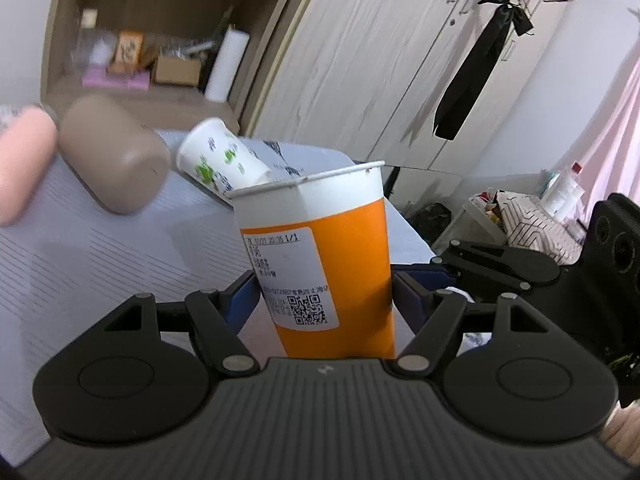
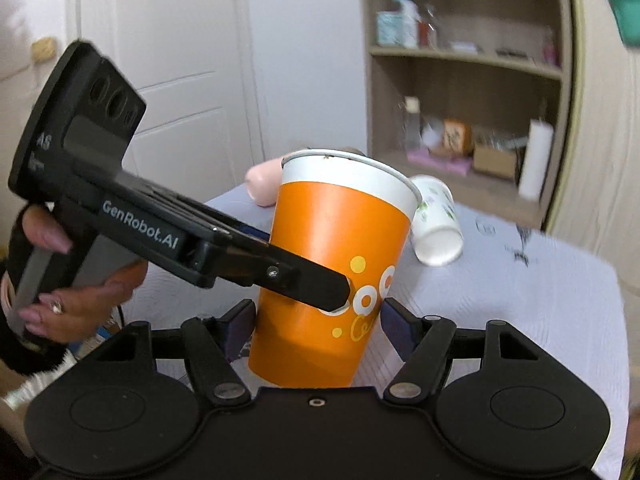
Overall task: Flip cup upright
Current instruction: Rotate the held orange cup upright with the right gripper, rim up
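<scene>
A pale blue-grey quilted counter fills the foreground, with wooden shelves and white wardrobe doors behind. The orange cup stands with its mouth up, long axis near vertical, tilted slightly in the right view. It sits between the fingers of both claws: the left claw is wide with gaps either side, and the right claw is also wide. Its inside is hidden. A white cup lies tipped behind.

Orange cup with white rim band and yellow-white dots; white cup printed green.
</scene>
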`<act>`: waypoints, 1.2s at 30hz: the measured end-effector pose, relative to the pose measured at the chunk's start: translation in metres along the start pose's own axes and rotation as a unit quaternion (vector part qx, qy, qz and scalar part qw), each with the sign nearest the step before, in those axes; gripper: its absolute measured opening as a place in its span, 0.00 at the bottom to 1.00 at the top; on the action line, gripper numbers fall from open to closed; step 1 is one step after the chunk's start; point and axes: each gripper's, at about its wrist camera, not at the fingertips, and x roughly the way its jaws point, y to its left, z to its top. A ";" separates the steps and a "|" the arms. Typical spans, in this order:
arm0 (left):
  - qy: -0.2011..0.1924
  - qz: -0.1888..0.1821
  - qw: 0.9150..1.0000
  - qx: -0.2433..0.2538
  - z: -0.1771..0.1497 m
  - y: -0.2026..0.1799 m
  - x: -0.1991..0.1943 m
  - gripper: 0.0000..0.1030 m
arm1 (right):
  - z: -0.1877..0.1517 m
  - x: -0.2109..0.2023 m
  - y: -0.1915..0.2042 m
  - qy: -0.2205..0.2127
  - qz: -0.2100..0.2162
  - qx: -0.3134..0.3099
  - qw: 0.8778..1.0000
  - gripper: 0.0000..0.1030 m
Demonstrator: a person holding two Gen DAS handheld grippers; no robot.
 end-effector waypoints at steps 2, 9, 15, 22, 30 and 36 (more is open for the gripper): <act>-0.011 0.009 1.000 0.013 -0.002 0.001 -0.008 0.70 | 0.000 0.002 0.007 -0.011 -0.007 -0.021 1.000 0.72; -0.058 0.057 0.994 0.073 -0.005 0.000 -0.023 0.69 | 0.007 0.020 0.031 -0.045 -0.042 -0.070 0.996 0.72; -0.069 0.067 0.991 0.092 0.002 0.010 -0.017 0.68 | 0.009 0.038 0.040 -0.060 -0.088 -0.111 0.988 0.71; -0.080 0.083 0.987 0.113 0.008 0.017 -0.002 0.67 | 0.008 0.059 0.037 -0.072 -0.125 -0.134 0.980 0.71; -0.070 0.095 0.986 0.115 0.018 0.019 0.018 0.67 | 0.011 0.073 0.024 -0.075 -0.146 -0.109 0.981 0.71; -0.063 0.089 0.988 0.106 0.023 0.023 0.030 0.67 | 0.011 0.076 0.008 -0.075 -0.133 -0.074 0.986 0.71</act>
